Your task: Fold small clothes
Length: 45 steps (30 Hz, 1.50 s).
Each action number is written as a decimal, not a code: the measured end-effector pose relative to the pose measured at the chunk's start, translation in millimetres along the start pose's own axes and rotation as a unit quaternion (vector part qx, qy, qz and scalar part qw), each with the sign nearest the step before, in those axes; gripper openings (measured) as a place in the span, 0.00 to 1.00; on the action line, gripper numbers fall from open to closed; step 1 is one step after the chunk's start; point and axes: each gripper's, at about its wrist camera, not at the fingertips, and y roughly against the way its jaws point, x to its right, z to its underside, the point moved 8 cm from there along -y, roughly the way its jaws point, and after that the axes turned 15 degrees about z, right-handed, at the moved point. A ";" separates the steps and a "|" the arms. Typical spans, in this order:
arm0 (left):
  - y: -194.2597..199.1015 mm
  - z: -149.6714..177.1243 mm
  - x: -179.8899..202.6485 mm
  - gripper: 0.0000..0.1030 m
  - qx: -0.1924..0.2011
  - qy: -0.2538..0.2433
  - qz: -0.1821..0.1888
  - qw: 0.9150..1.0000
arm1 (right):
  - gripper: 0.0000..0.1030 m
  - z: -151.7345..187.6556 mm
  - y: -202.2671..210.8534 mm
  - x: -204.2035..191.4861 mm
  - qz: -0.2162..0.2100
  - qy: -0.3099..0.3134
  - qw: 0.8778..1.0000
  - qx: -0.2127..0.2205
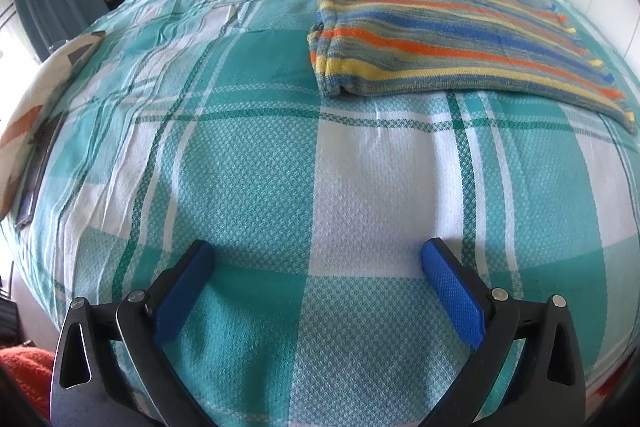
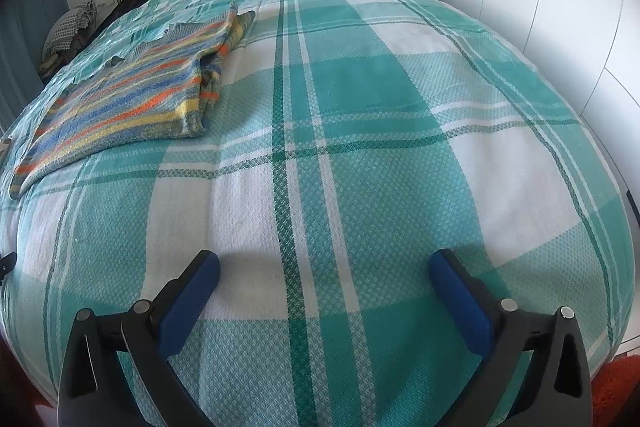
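Biggest worry for me is the plaid bedspread (image 2: 360, 147): it's soft and a bit wrinkled, so if either gripper digs too low going for the striped garment (image 1: 452, 39) it'll probably pinch the cover along with it and drag the neat fold apart. That striped piece lies already folded flat on the bed, well ahead of the left gripper (image 1: 318, 259) and off to the left of the right gripper (image 2: 324, 267), both spread wide with nothing in them. Hard to tell how many layers it has, since its far edge blurs out and one loose flap sticks out at the back.
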 end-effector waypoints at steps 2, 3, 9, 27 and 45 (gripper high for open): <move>-0.4 -0.3 -1.0 0.99 -0.007 0.003 0.005 1.000 | 1.00 0.6 -0.1 -0.7 0.002 0.004 1.000 -0.002; -0.7 -0.5 -1.0 0.99 -0.010 0.003 0.005 1.000 | 1.00 1.1 -0.1 -0.7 0.003 0.005 1.000 -0.003; -2.6 -2.9 -0.6 0.99 -0.038 0.014 -0.003 0.999 | 1.00 0.7 -0.9 -1.2 -0.004 0.017 1.000 -0.014; 40.2 -40.6 192.7 0.98 0.053 -0.200 0.119 0.971 | 0.99 -15.5 18.7 21.2 -0.033 -0.050 0.998 -0.008; -67.6 -90.6 330.5 0.43 0.061 -0.290 0.141 0.945 | 0.76 -231.9 -102.4 -101.5 -0.353 0.014 0.928 -0.119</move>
